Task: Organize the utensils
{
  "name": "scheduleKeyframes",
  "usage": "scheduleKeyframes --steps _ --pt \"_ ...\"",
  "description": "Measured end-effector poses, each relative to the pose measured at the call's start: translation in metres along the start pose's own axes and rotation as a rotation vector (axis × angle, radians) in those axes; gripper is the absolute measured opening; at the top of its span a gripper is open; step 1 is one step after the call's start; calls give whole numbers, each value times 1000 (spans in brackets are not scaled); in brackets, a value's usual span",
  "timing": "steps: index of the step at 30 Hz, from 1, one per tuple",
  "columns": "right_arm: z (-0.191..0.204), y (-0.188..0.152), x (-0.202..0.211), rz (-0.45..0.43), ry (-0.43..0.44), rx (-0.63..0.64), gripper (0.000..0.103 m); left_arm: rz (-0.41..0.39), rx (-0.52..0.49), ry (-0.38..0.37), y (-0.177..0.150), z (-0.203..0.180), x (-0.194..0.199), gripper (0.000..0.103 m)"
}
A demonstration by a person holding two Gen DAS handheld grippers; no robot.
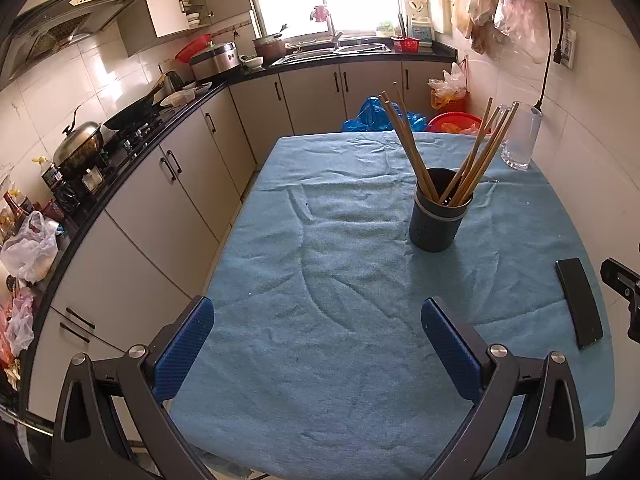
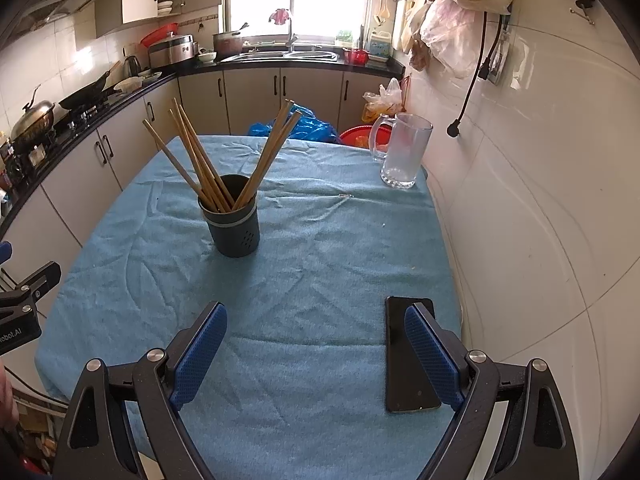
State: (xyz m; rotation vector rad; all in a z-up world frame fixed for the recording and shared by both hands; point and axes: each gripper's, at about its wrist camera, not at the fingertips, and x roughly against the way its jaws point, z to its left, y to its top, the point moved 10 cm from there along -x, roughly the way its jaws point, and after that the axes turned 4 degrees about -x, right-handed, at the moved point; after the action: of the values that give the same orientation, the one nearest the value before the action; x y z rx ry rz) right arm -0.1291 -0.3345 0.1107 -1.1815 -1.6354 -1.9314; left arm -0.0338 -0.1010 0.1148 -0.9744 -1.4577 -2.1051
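A dark grey utensil holder (image 1: 439, 222) (image 2: 233, 222) stands upright on the blue cloth of the table (image 1: 320, 240) (image 2: 320, 264). Several wooden chopsticks (image 1: 472, 156) (image 2: 208, 156) lean out of it in two bunches. My left gripper (image 1: 318, 316) hovers open over the near part of the cloth, well short of the holder, with nothing between its blue pads. My right gripper (image 2: 316, 322) is open too, low over the cloth nearer the wall side, holding nothing. Its right finger (image 2: 430, 354) overlaps a black phone (image 2: 400, 360).
The black phone (image 1: 579, 302) lies flat near the table's right edge. A clear glass mug (image 1: 520, 136) (image 2: 404, 152) stands at the far right corner by the tiled wall. Kitchen cabinets and a stove counter (image 1: 120, 132) run along the left. Red basins and bags sit beyond the table.
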Motion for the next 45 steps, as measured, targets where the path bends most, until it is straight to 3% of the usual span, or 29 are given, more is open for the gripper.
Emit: scheduleKeyframes --steps 45 --pt "4 -1 -10 34 -38 -7 93 9 -4 -29 3 -3 -12 103"
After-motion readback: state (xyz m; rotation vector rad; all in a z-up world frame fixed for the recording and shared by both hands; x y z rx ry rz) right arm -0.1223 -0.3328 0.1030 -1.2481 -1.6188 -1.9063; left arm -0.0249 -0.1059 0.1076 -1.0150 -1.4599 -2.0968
